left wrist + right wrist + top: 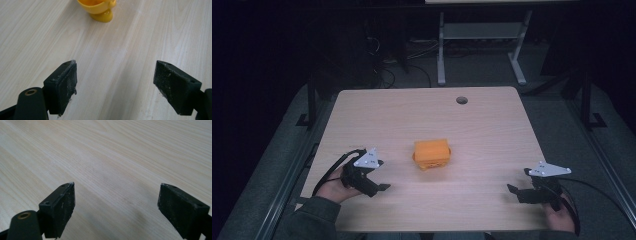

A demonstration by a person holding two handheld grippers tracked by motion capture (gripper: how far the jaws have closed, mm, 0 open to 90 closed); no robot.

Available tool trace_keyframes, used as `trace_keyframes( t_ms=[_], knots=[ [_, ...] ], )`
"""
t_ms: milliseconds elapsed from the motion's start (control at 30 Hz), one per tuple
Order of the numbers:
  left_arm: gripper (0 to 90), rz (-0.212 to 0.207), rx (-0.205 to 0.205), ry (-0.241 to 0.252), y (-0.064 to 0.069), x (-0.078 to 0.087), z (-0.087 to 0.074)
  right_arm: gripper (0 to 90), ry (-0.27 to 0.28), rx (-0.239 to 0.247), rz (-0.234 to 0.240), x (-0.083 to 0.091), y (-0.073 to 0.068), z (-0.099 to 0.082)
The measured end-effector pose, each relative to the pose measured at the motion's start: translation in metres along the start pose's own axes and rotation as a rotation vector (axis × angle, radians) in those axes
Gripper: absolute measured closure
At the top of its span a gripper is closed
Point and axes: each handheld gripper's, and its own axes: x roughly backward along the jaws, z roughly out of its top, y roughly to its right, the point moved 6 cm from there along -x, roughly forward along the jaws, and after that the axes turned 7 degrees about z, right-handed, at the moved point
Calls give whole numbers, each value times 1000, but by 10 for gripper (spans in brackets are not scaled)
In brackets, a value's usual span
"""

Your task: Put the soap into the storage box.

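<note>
The orange box (432,154) sits at mid-frame on the table (492,125), apart from both tools, likely so either can reach it; the left gripper (379,186), lower left, points towards it, jaws wide and empty; the right gripper (514,192), lower right, also gapes wide, holding nothing.

A pale wood desk (492,130) stands on grey carpet (482,65); beyond the desk, a grey frame (482,31) in a dim room.
</note>
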Motion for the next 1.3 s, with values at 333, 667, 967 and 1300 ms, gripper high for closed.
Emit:
trace_keyframes(
  t_ms=[333,667,967,1300],
  knots=[
    [188,16,22,11,2,4,-14,139,6,3,-3,1,-1,1],
    [186,28,31,3,6,7,-27,139,5,-4,0,1,-1,0],
    [186,53,48,9,10,12,-45,140,1,-6,-1,1,-2,-1],
    [180,73,99,25,12,10,-60,140,-1,10,16,-1,-6,3]
  ],
)
